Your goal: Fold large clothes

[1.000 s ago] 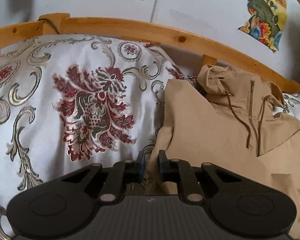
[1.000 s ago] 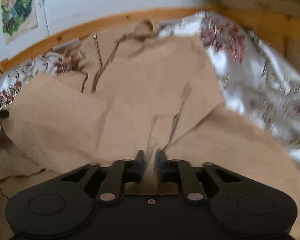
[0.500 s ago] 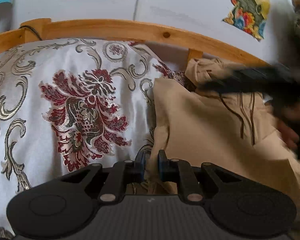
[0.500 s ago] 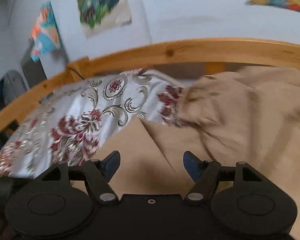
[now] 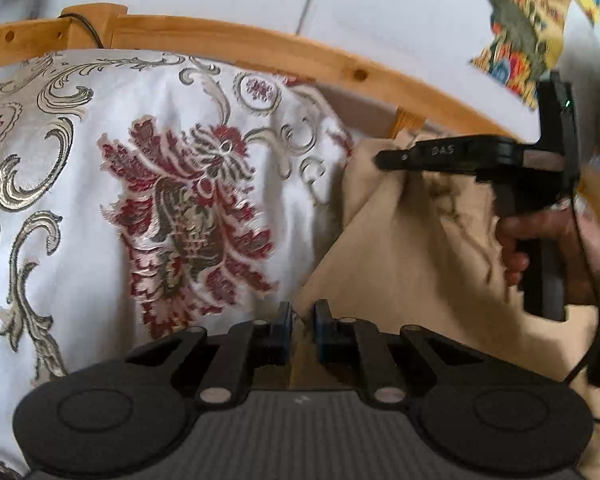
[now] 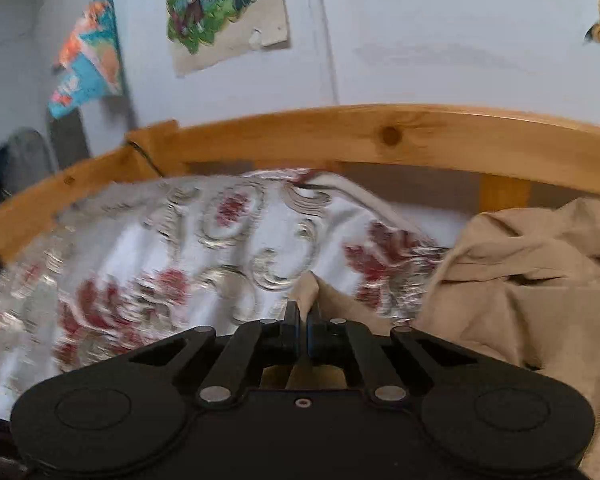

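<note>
Moved: right gripper [image 6: 303,316] swung across to the tan jacket's [image 5: 412,248] far corner.
Right: pinching cloth.
Left gripper [image 5: 300,322]: closing on the near edge.

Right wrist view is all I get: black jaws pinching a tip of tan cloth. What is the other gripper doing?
Observer: The left gripper is shut on the tan jacket's near edge.
Visitor: Who holds mine?
Observer: A hand wraps the right gripper's handle.
Visitor: Where on the jacket is it?
Observer: At its far corner, by the wooden bed rail.
</note>
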